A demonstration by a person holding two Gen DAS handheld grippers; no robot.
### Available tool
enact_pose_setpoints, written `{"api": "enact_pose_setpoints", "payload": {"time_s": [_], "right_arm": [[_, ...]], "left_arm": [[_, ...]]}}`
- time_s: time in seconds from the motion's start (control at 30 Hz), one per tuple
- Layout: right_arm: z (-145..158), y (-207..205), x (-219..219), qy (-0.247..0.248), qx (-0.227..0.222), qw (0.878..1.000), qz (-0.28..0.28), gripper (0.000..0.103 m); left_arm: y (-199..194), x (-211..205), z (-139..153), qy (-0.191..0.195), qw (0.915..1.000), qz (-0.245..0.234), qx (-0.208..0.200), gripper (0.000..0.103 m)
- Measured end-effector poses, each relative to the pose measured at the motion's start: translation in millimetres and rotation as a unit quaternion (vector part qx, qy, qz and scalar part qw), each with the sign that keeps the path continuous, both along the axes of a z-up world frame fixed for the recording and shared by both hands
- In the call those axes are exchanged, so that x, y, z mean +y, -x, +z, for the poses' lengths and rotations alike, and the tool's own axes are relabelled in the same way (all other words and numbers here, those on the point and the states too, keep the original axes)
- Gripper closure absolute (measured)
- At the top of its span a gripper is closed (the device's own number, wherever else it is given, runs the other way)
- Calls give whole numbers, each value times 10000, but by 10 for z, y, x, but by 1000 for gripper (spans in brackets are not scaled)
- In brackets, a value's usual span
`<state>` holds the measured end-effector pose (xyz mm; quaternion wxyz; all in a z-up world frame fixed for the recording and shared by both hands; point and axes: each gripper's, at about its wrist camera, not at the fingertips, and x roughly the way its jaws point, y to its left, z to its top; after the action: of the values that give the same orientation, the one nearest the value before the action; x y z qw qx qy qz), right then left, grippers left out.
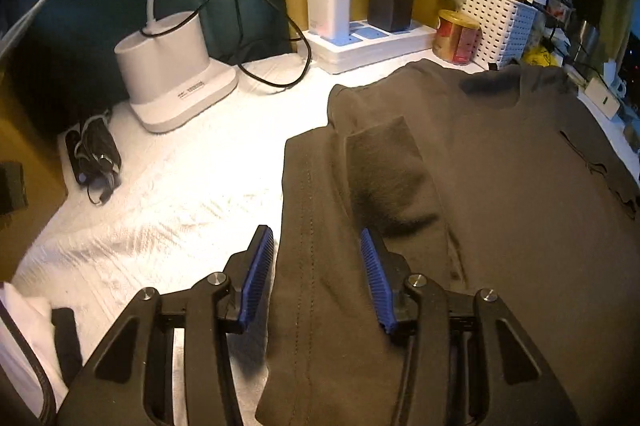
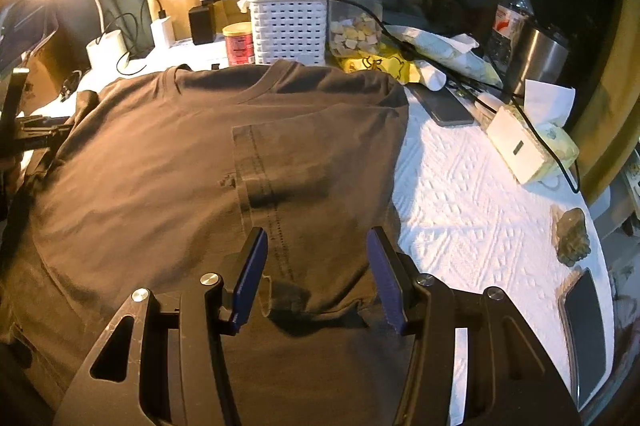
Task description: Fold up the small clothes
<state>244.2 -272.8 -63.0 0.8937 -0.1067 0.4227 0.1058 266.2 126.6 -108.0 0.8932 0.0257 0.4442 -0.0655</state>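
A dark grey-brown T-shirt (image 1: pixel 500 186) lies flat on a white textured cloth (image 1: pixel 180 186), neckline toward the back. In the left wrist view its left side is folded inward, and a stitched hem runs along that edge. My left gripper (image 1: pixel 316 232) hangs over this edge with the blue pads (image 1: pixel 256 274) apart: one over the white cloth, the other over the shirt, neither pressing. In the right wrist view the T-shirt (image 2: pixel 160 186) has its right side folded in as well. My right gripper (image 2: pixel 317 232) is open above that fold, a small ridge of fabric between the jaws.
A white lamp base (image 1: pixel 176 66), a power strip (image 1: pixel 368 42) with chargers and cables, a red tin (image 1: pixel 456 38) and a white basket (image 2: pixel 288 30) line the back. On the right lie a phone (image 2: pixel 444 106), a white power bank (image 2: pixel 516 146) and another phone (image 2: pixel 584 330).
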Motion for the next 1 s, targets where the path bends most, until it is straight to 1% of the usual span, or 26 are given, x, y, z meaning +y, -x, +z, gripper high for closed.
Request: {"api": "enact_pose_setpoints", "payload": {"time_s": [0.03,0.07,0.1,0.17,0.27,0.33,0.43,0.53,0.7,0.8,0.87,1.0], "right_arm": [[0,-9,-4,-10,2,10000,0,49],[2,-17,-4,-21,0,10000,6,49],[2,-21,1,-33,-4,10000,17,49],[8,-18,21,-66,-15,10000,65,49],[16,-11,39,-86,-25,9999,134,49],[27,4,34,-113,-39,9998,163,49],[38,25,8,-159,-54,9997,163,49],[46,36,-12,-230,-61,9995,192,49],[72,80,-30,-315,-111,9990,302,49],[71,100,-86,-386,-128,9987,307,49],[61,109,-128,-440,-122,9986,284,49],[35,125,-233,-568,-130,9980,224,49]], "left_arm": [[0,15,3,26,10000,11,11,58],[18,22,4,41,10000,6,-5,62],[33,33,8,53,10000,-11,-28,77],[72,46,22,75,9999,-50,-46,97],[118,75,52,-86,9997,150,-186,98],[199,177,95,-36,9986,424,-321,99],[384,352,175,23,9940,939,-560,99],[572,467,212,94,9884,1339,-707,99],[731,442,195,138,9812,1770,-754,99],[794,394,244,184,9769,1954,-843,99],[812,337,300,62,9761,1963,-927,99],[762,222,401,-137,9785,1802,-990,99]]}}
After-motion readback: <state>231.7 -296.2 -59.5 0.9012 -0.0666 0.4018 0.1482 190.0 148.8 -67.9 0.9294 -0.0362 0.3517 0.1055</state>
